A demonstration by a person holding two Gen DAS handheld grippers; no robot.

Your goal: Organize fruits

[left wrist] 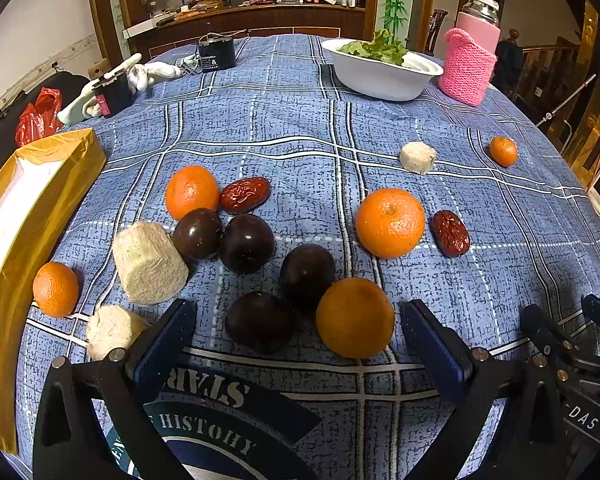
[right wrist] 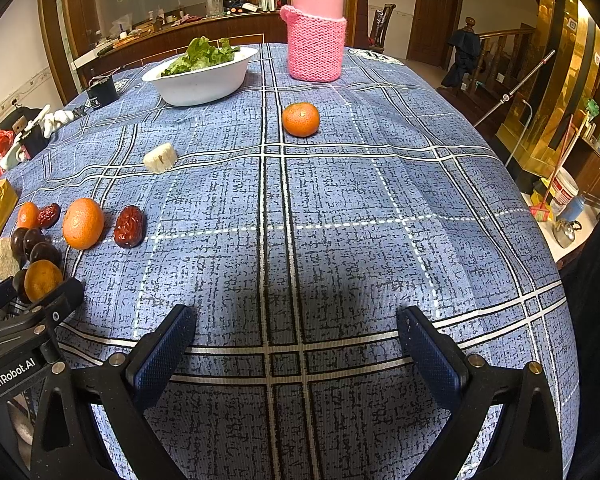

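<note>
I have both tools over the surface (right wrist: 340, 208), and neither holds anything. The left tool (left wrist: 298, 336) is spread wide, its fingers (left wrist: 168, 344) flanking the near end of the fruit cluster: a dark plum (left wrist: 260, 322) and an orange (left wrist: 355, 317) sit right between them, touching each other, with another plum (left wrist: 307, 276) just behind. Further back lie two more plums (left wrist: 222, 240), an orange (left wrist: 191, 192) and a red date (left wrist: 245, 195), plus pale chunks (left wrist: 148, 262) to the left, beside the yellow box (left wrist: 40, 216). A second group, an orange (left wrist: 390, 223) with a date (left wrist: 451, 233) just beside it, lies ahead and to the right.

The right tool (right wrist: 296, 350) is equally wide open over bare cloth. Its nearest stray is the small orange (right wrist: 301, 119), well ahead and almost dead centre of its line, with a pale piece (right wrist: 161, 157) off to its left.

So the split looks plain to me: the left tool is nearer the cluster, and the orange between its fingers is round, so no axis matters; a short push forward and down should seat it. The far orange belongs to the right hand, reached straight ahead.
</note>
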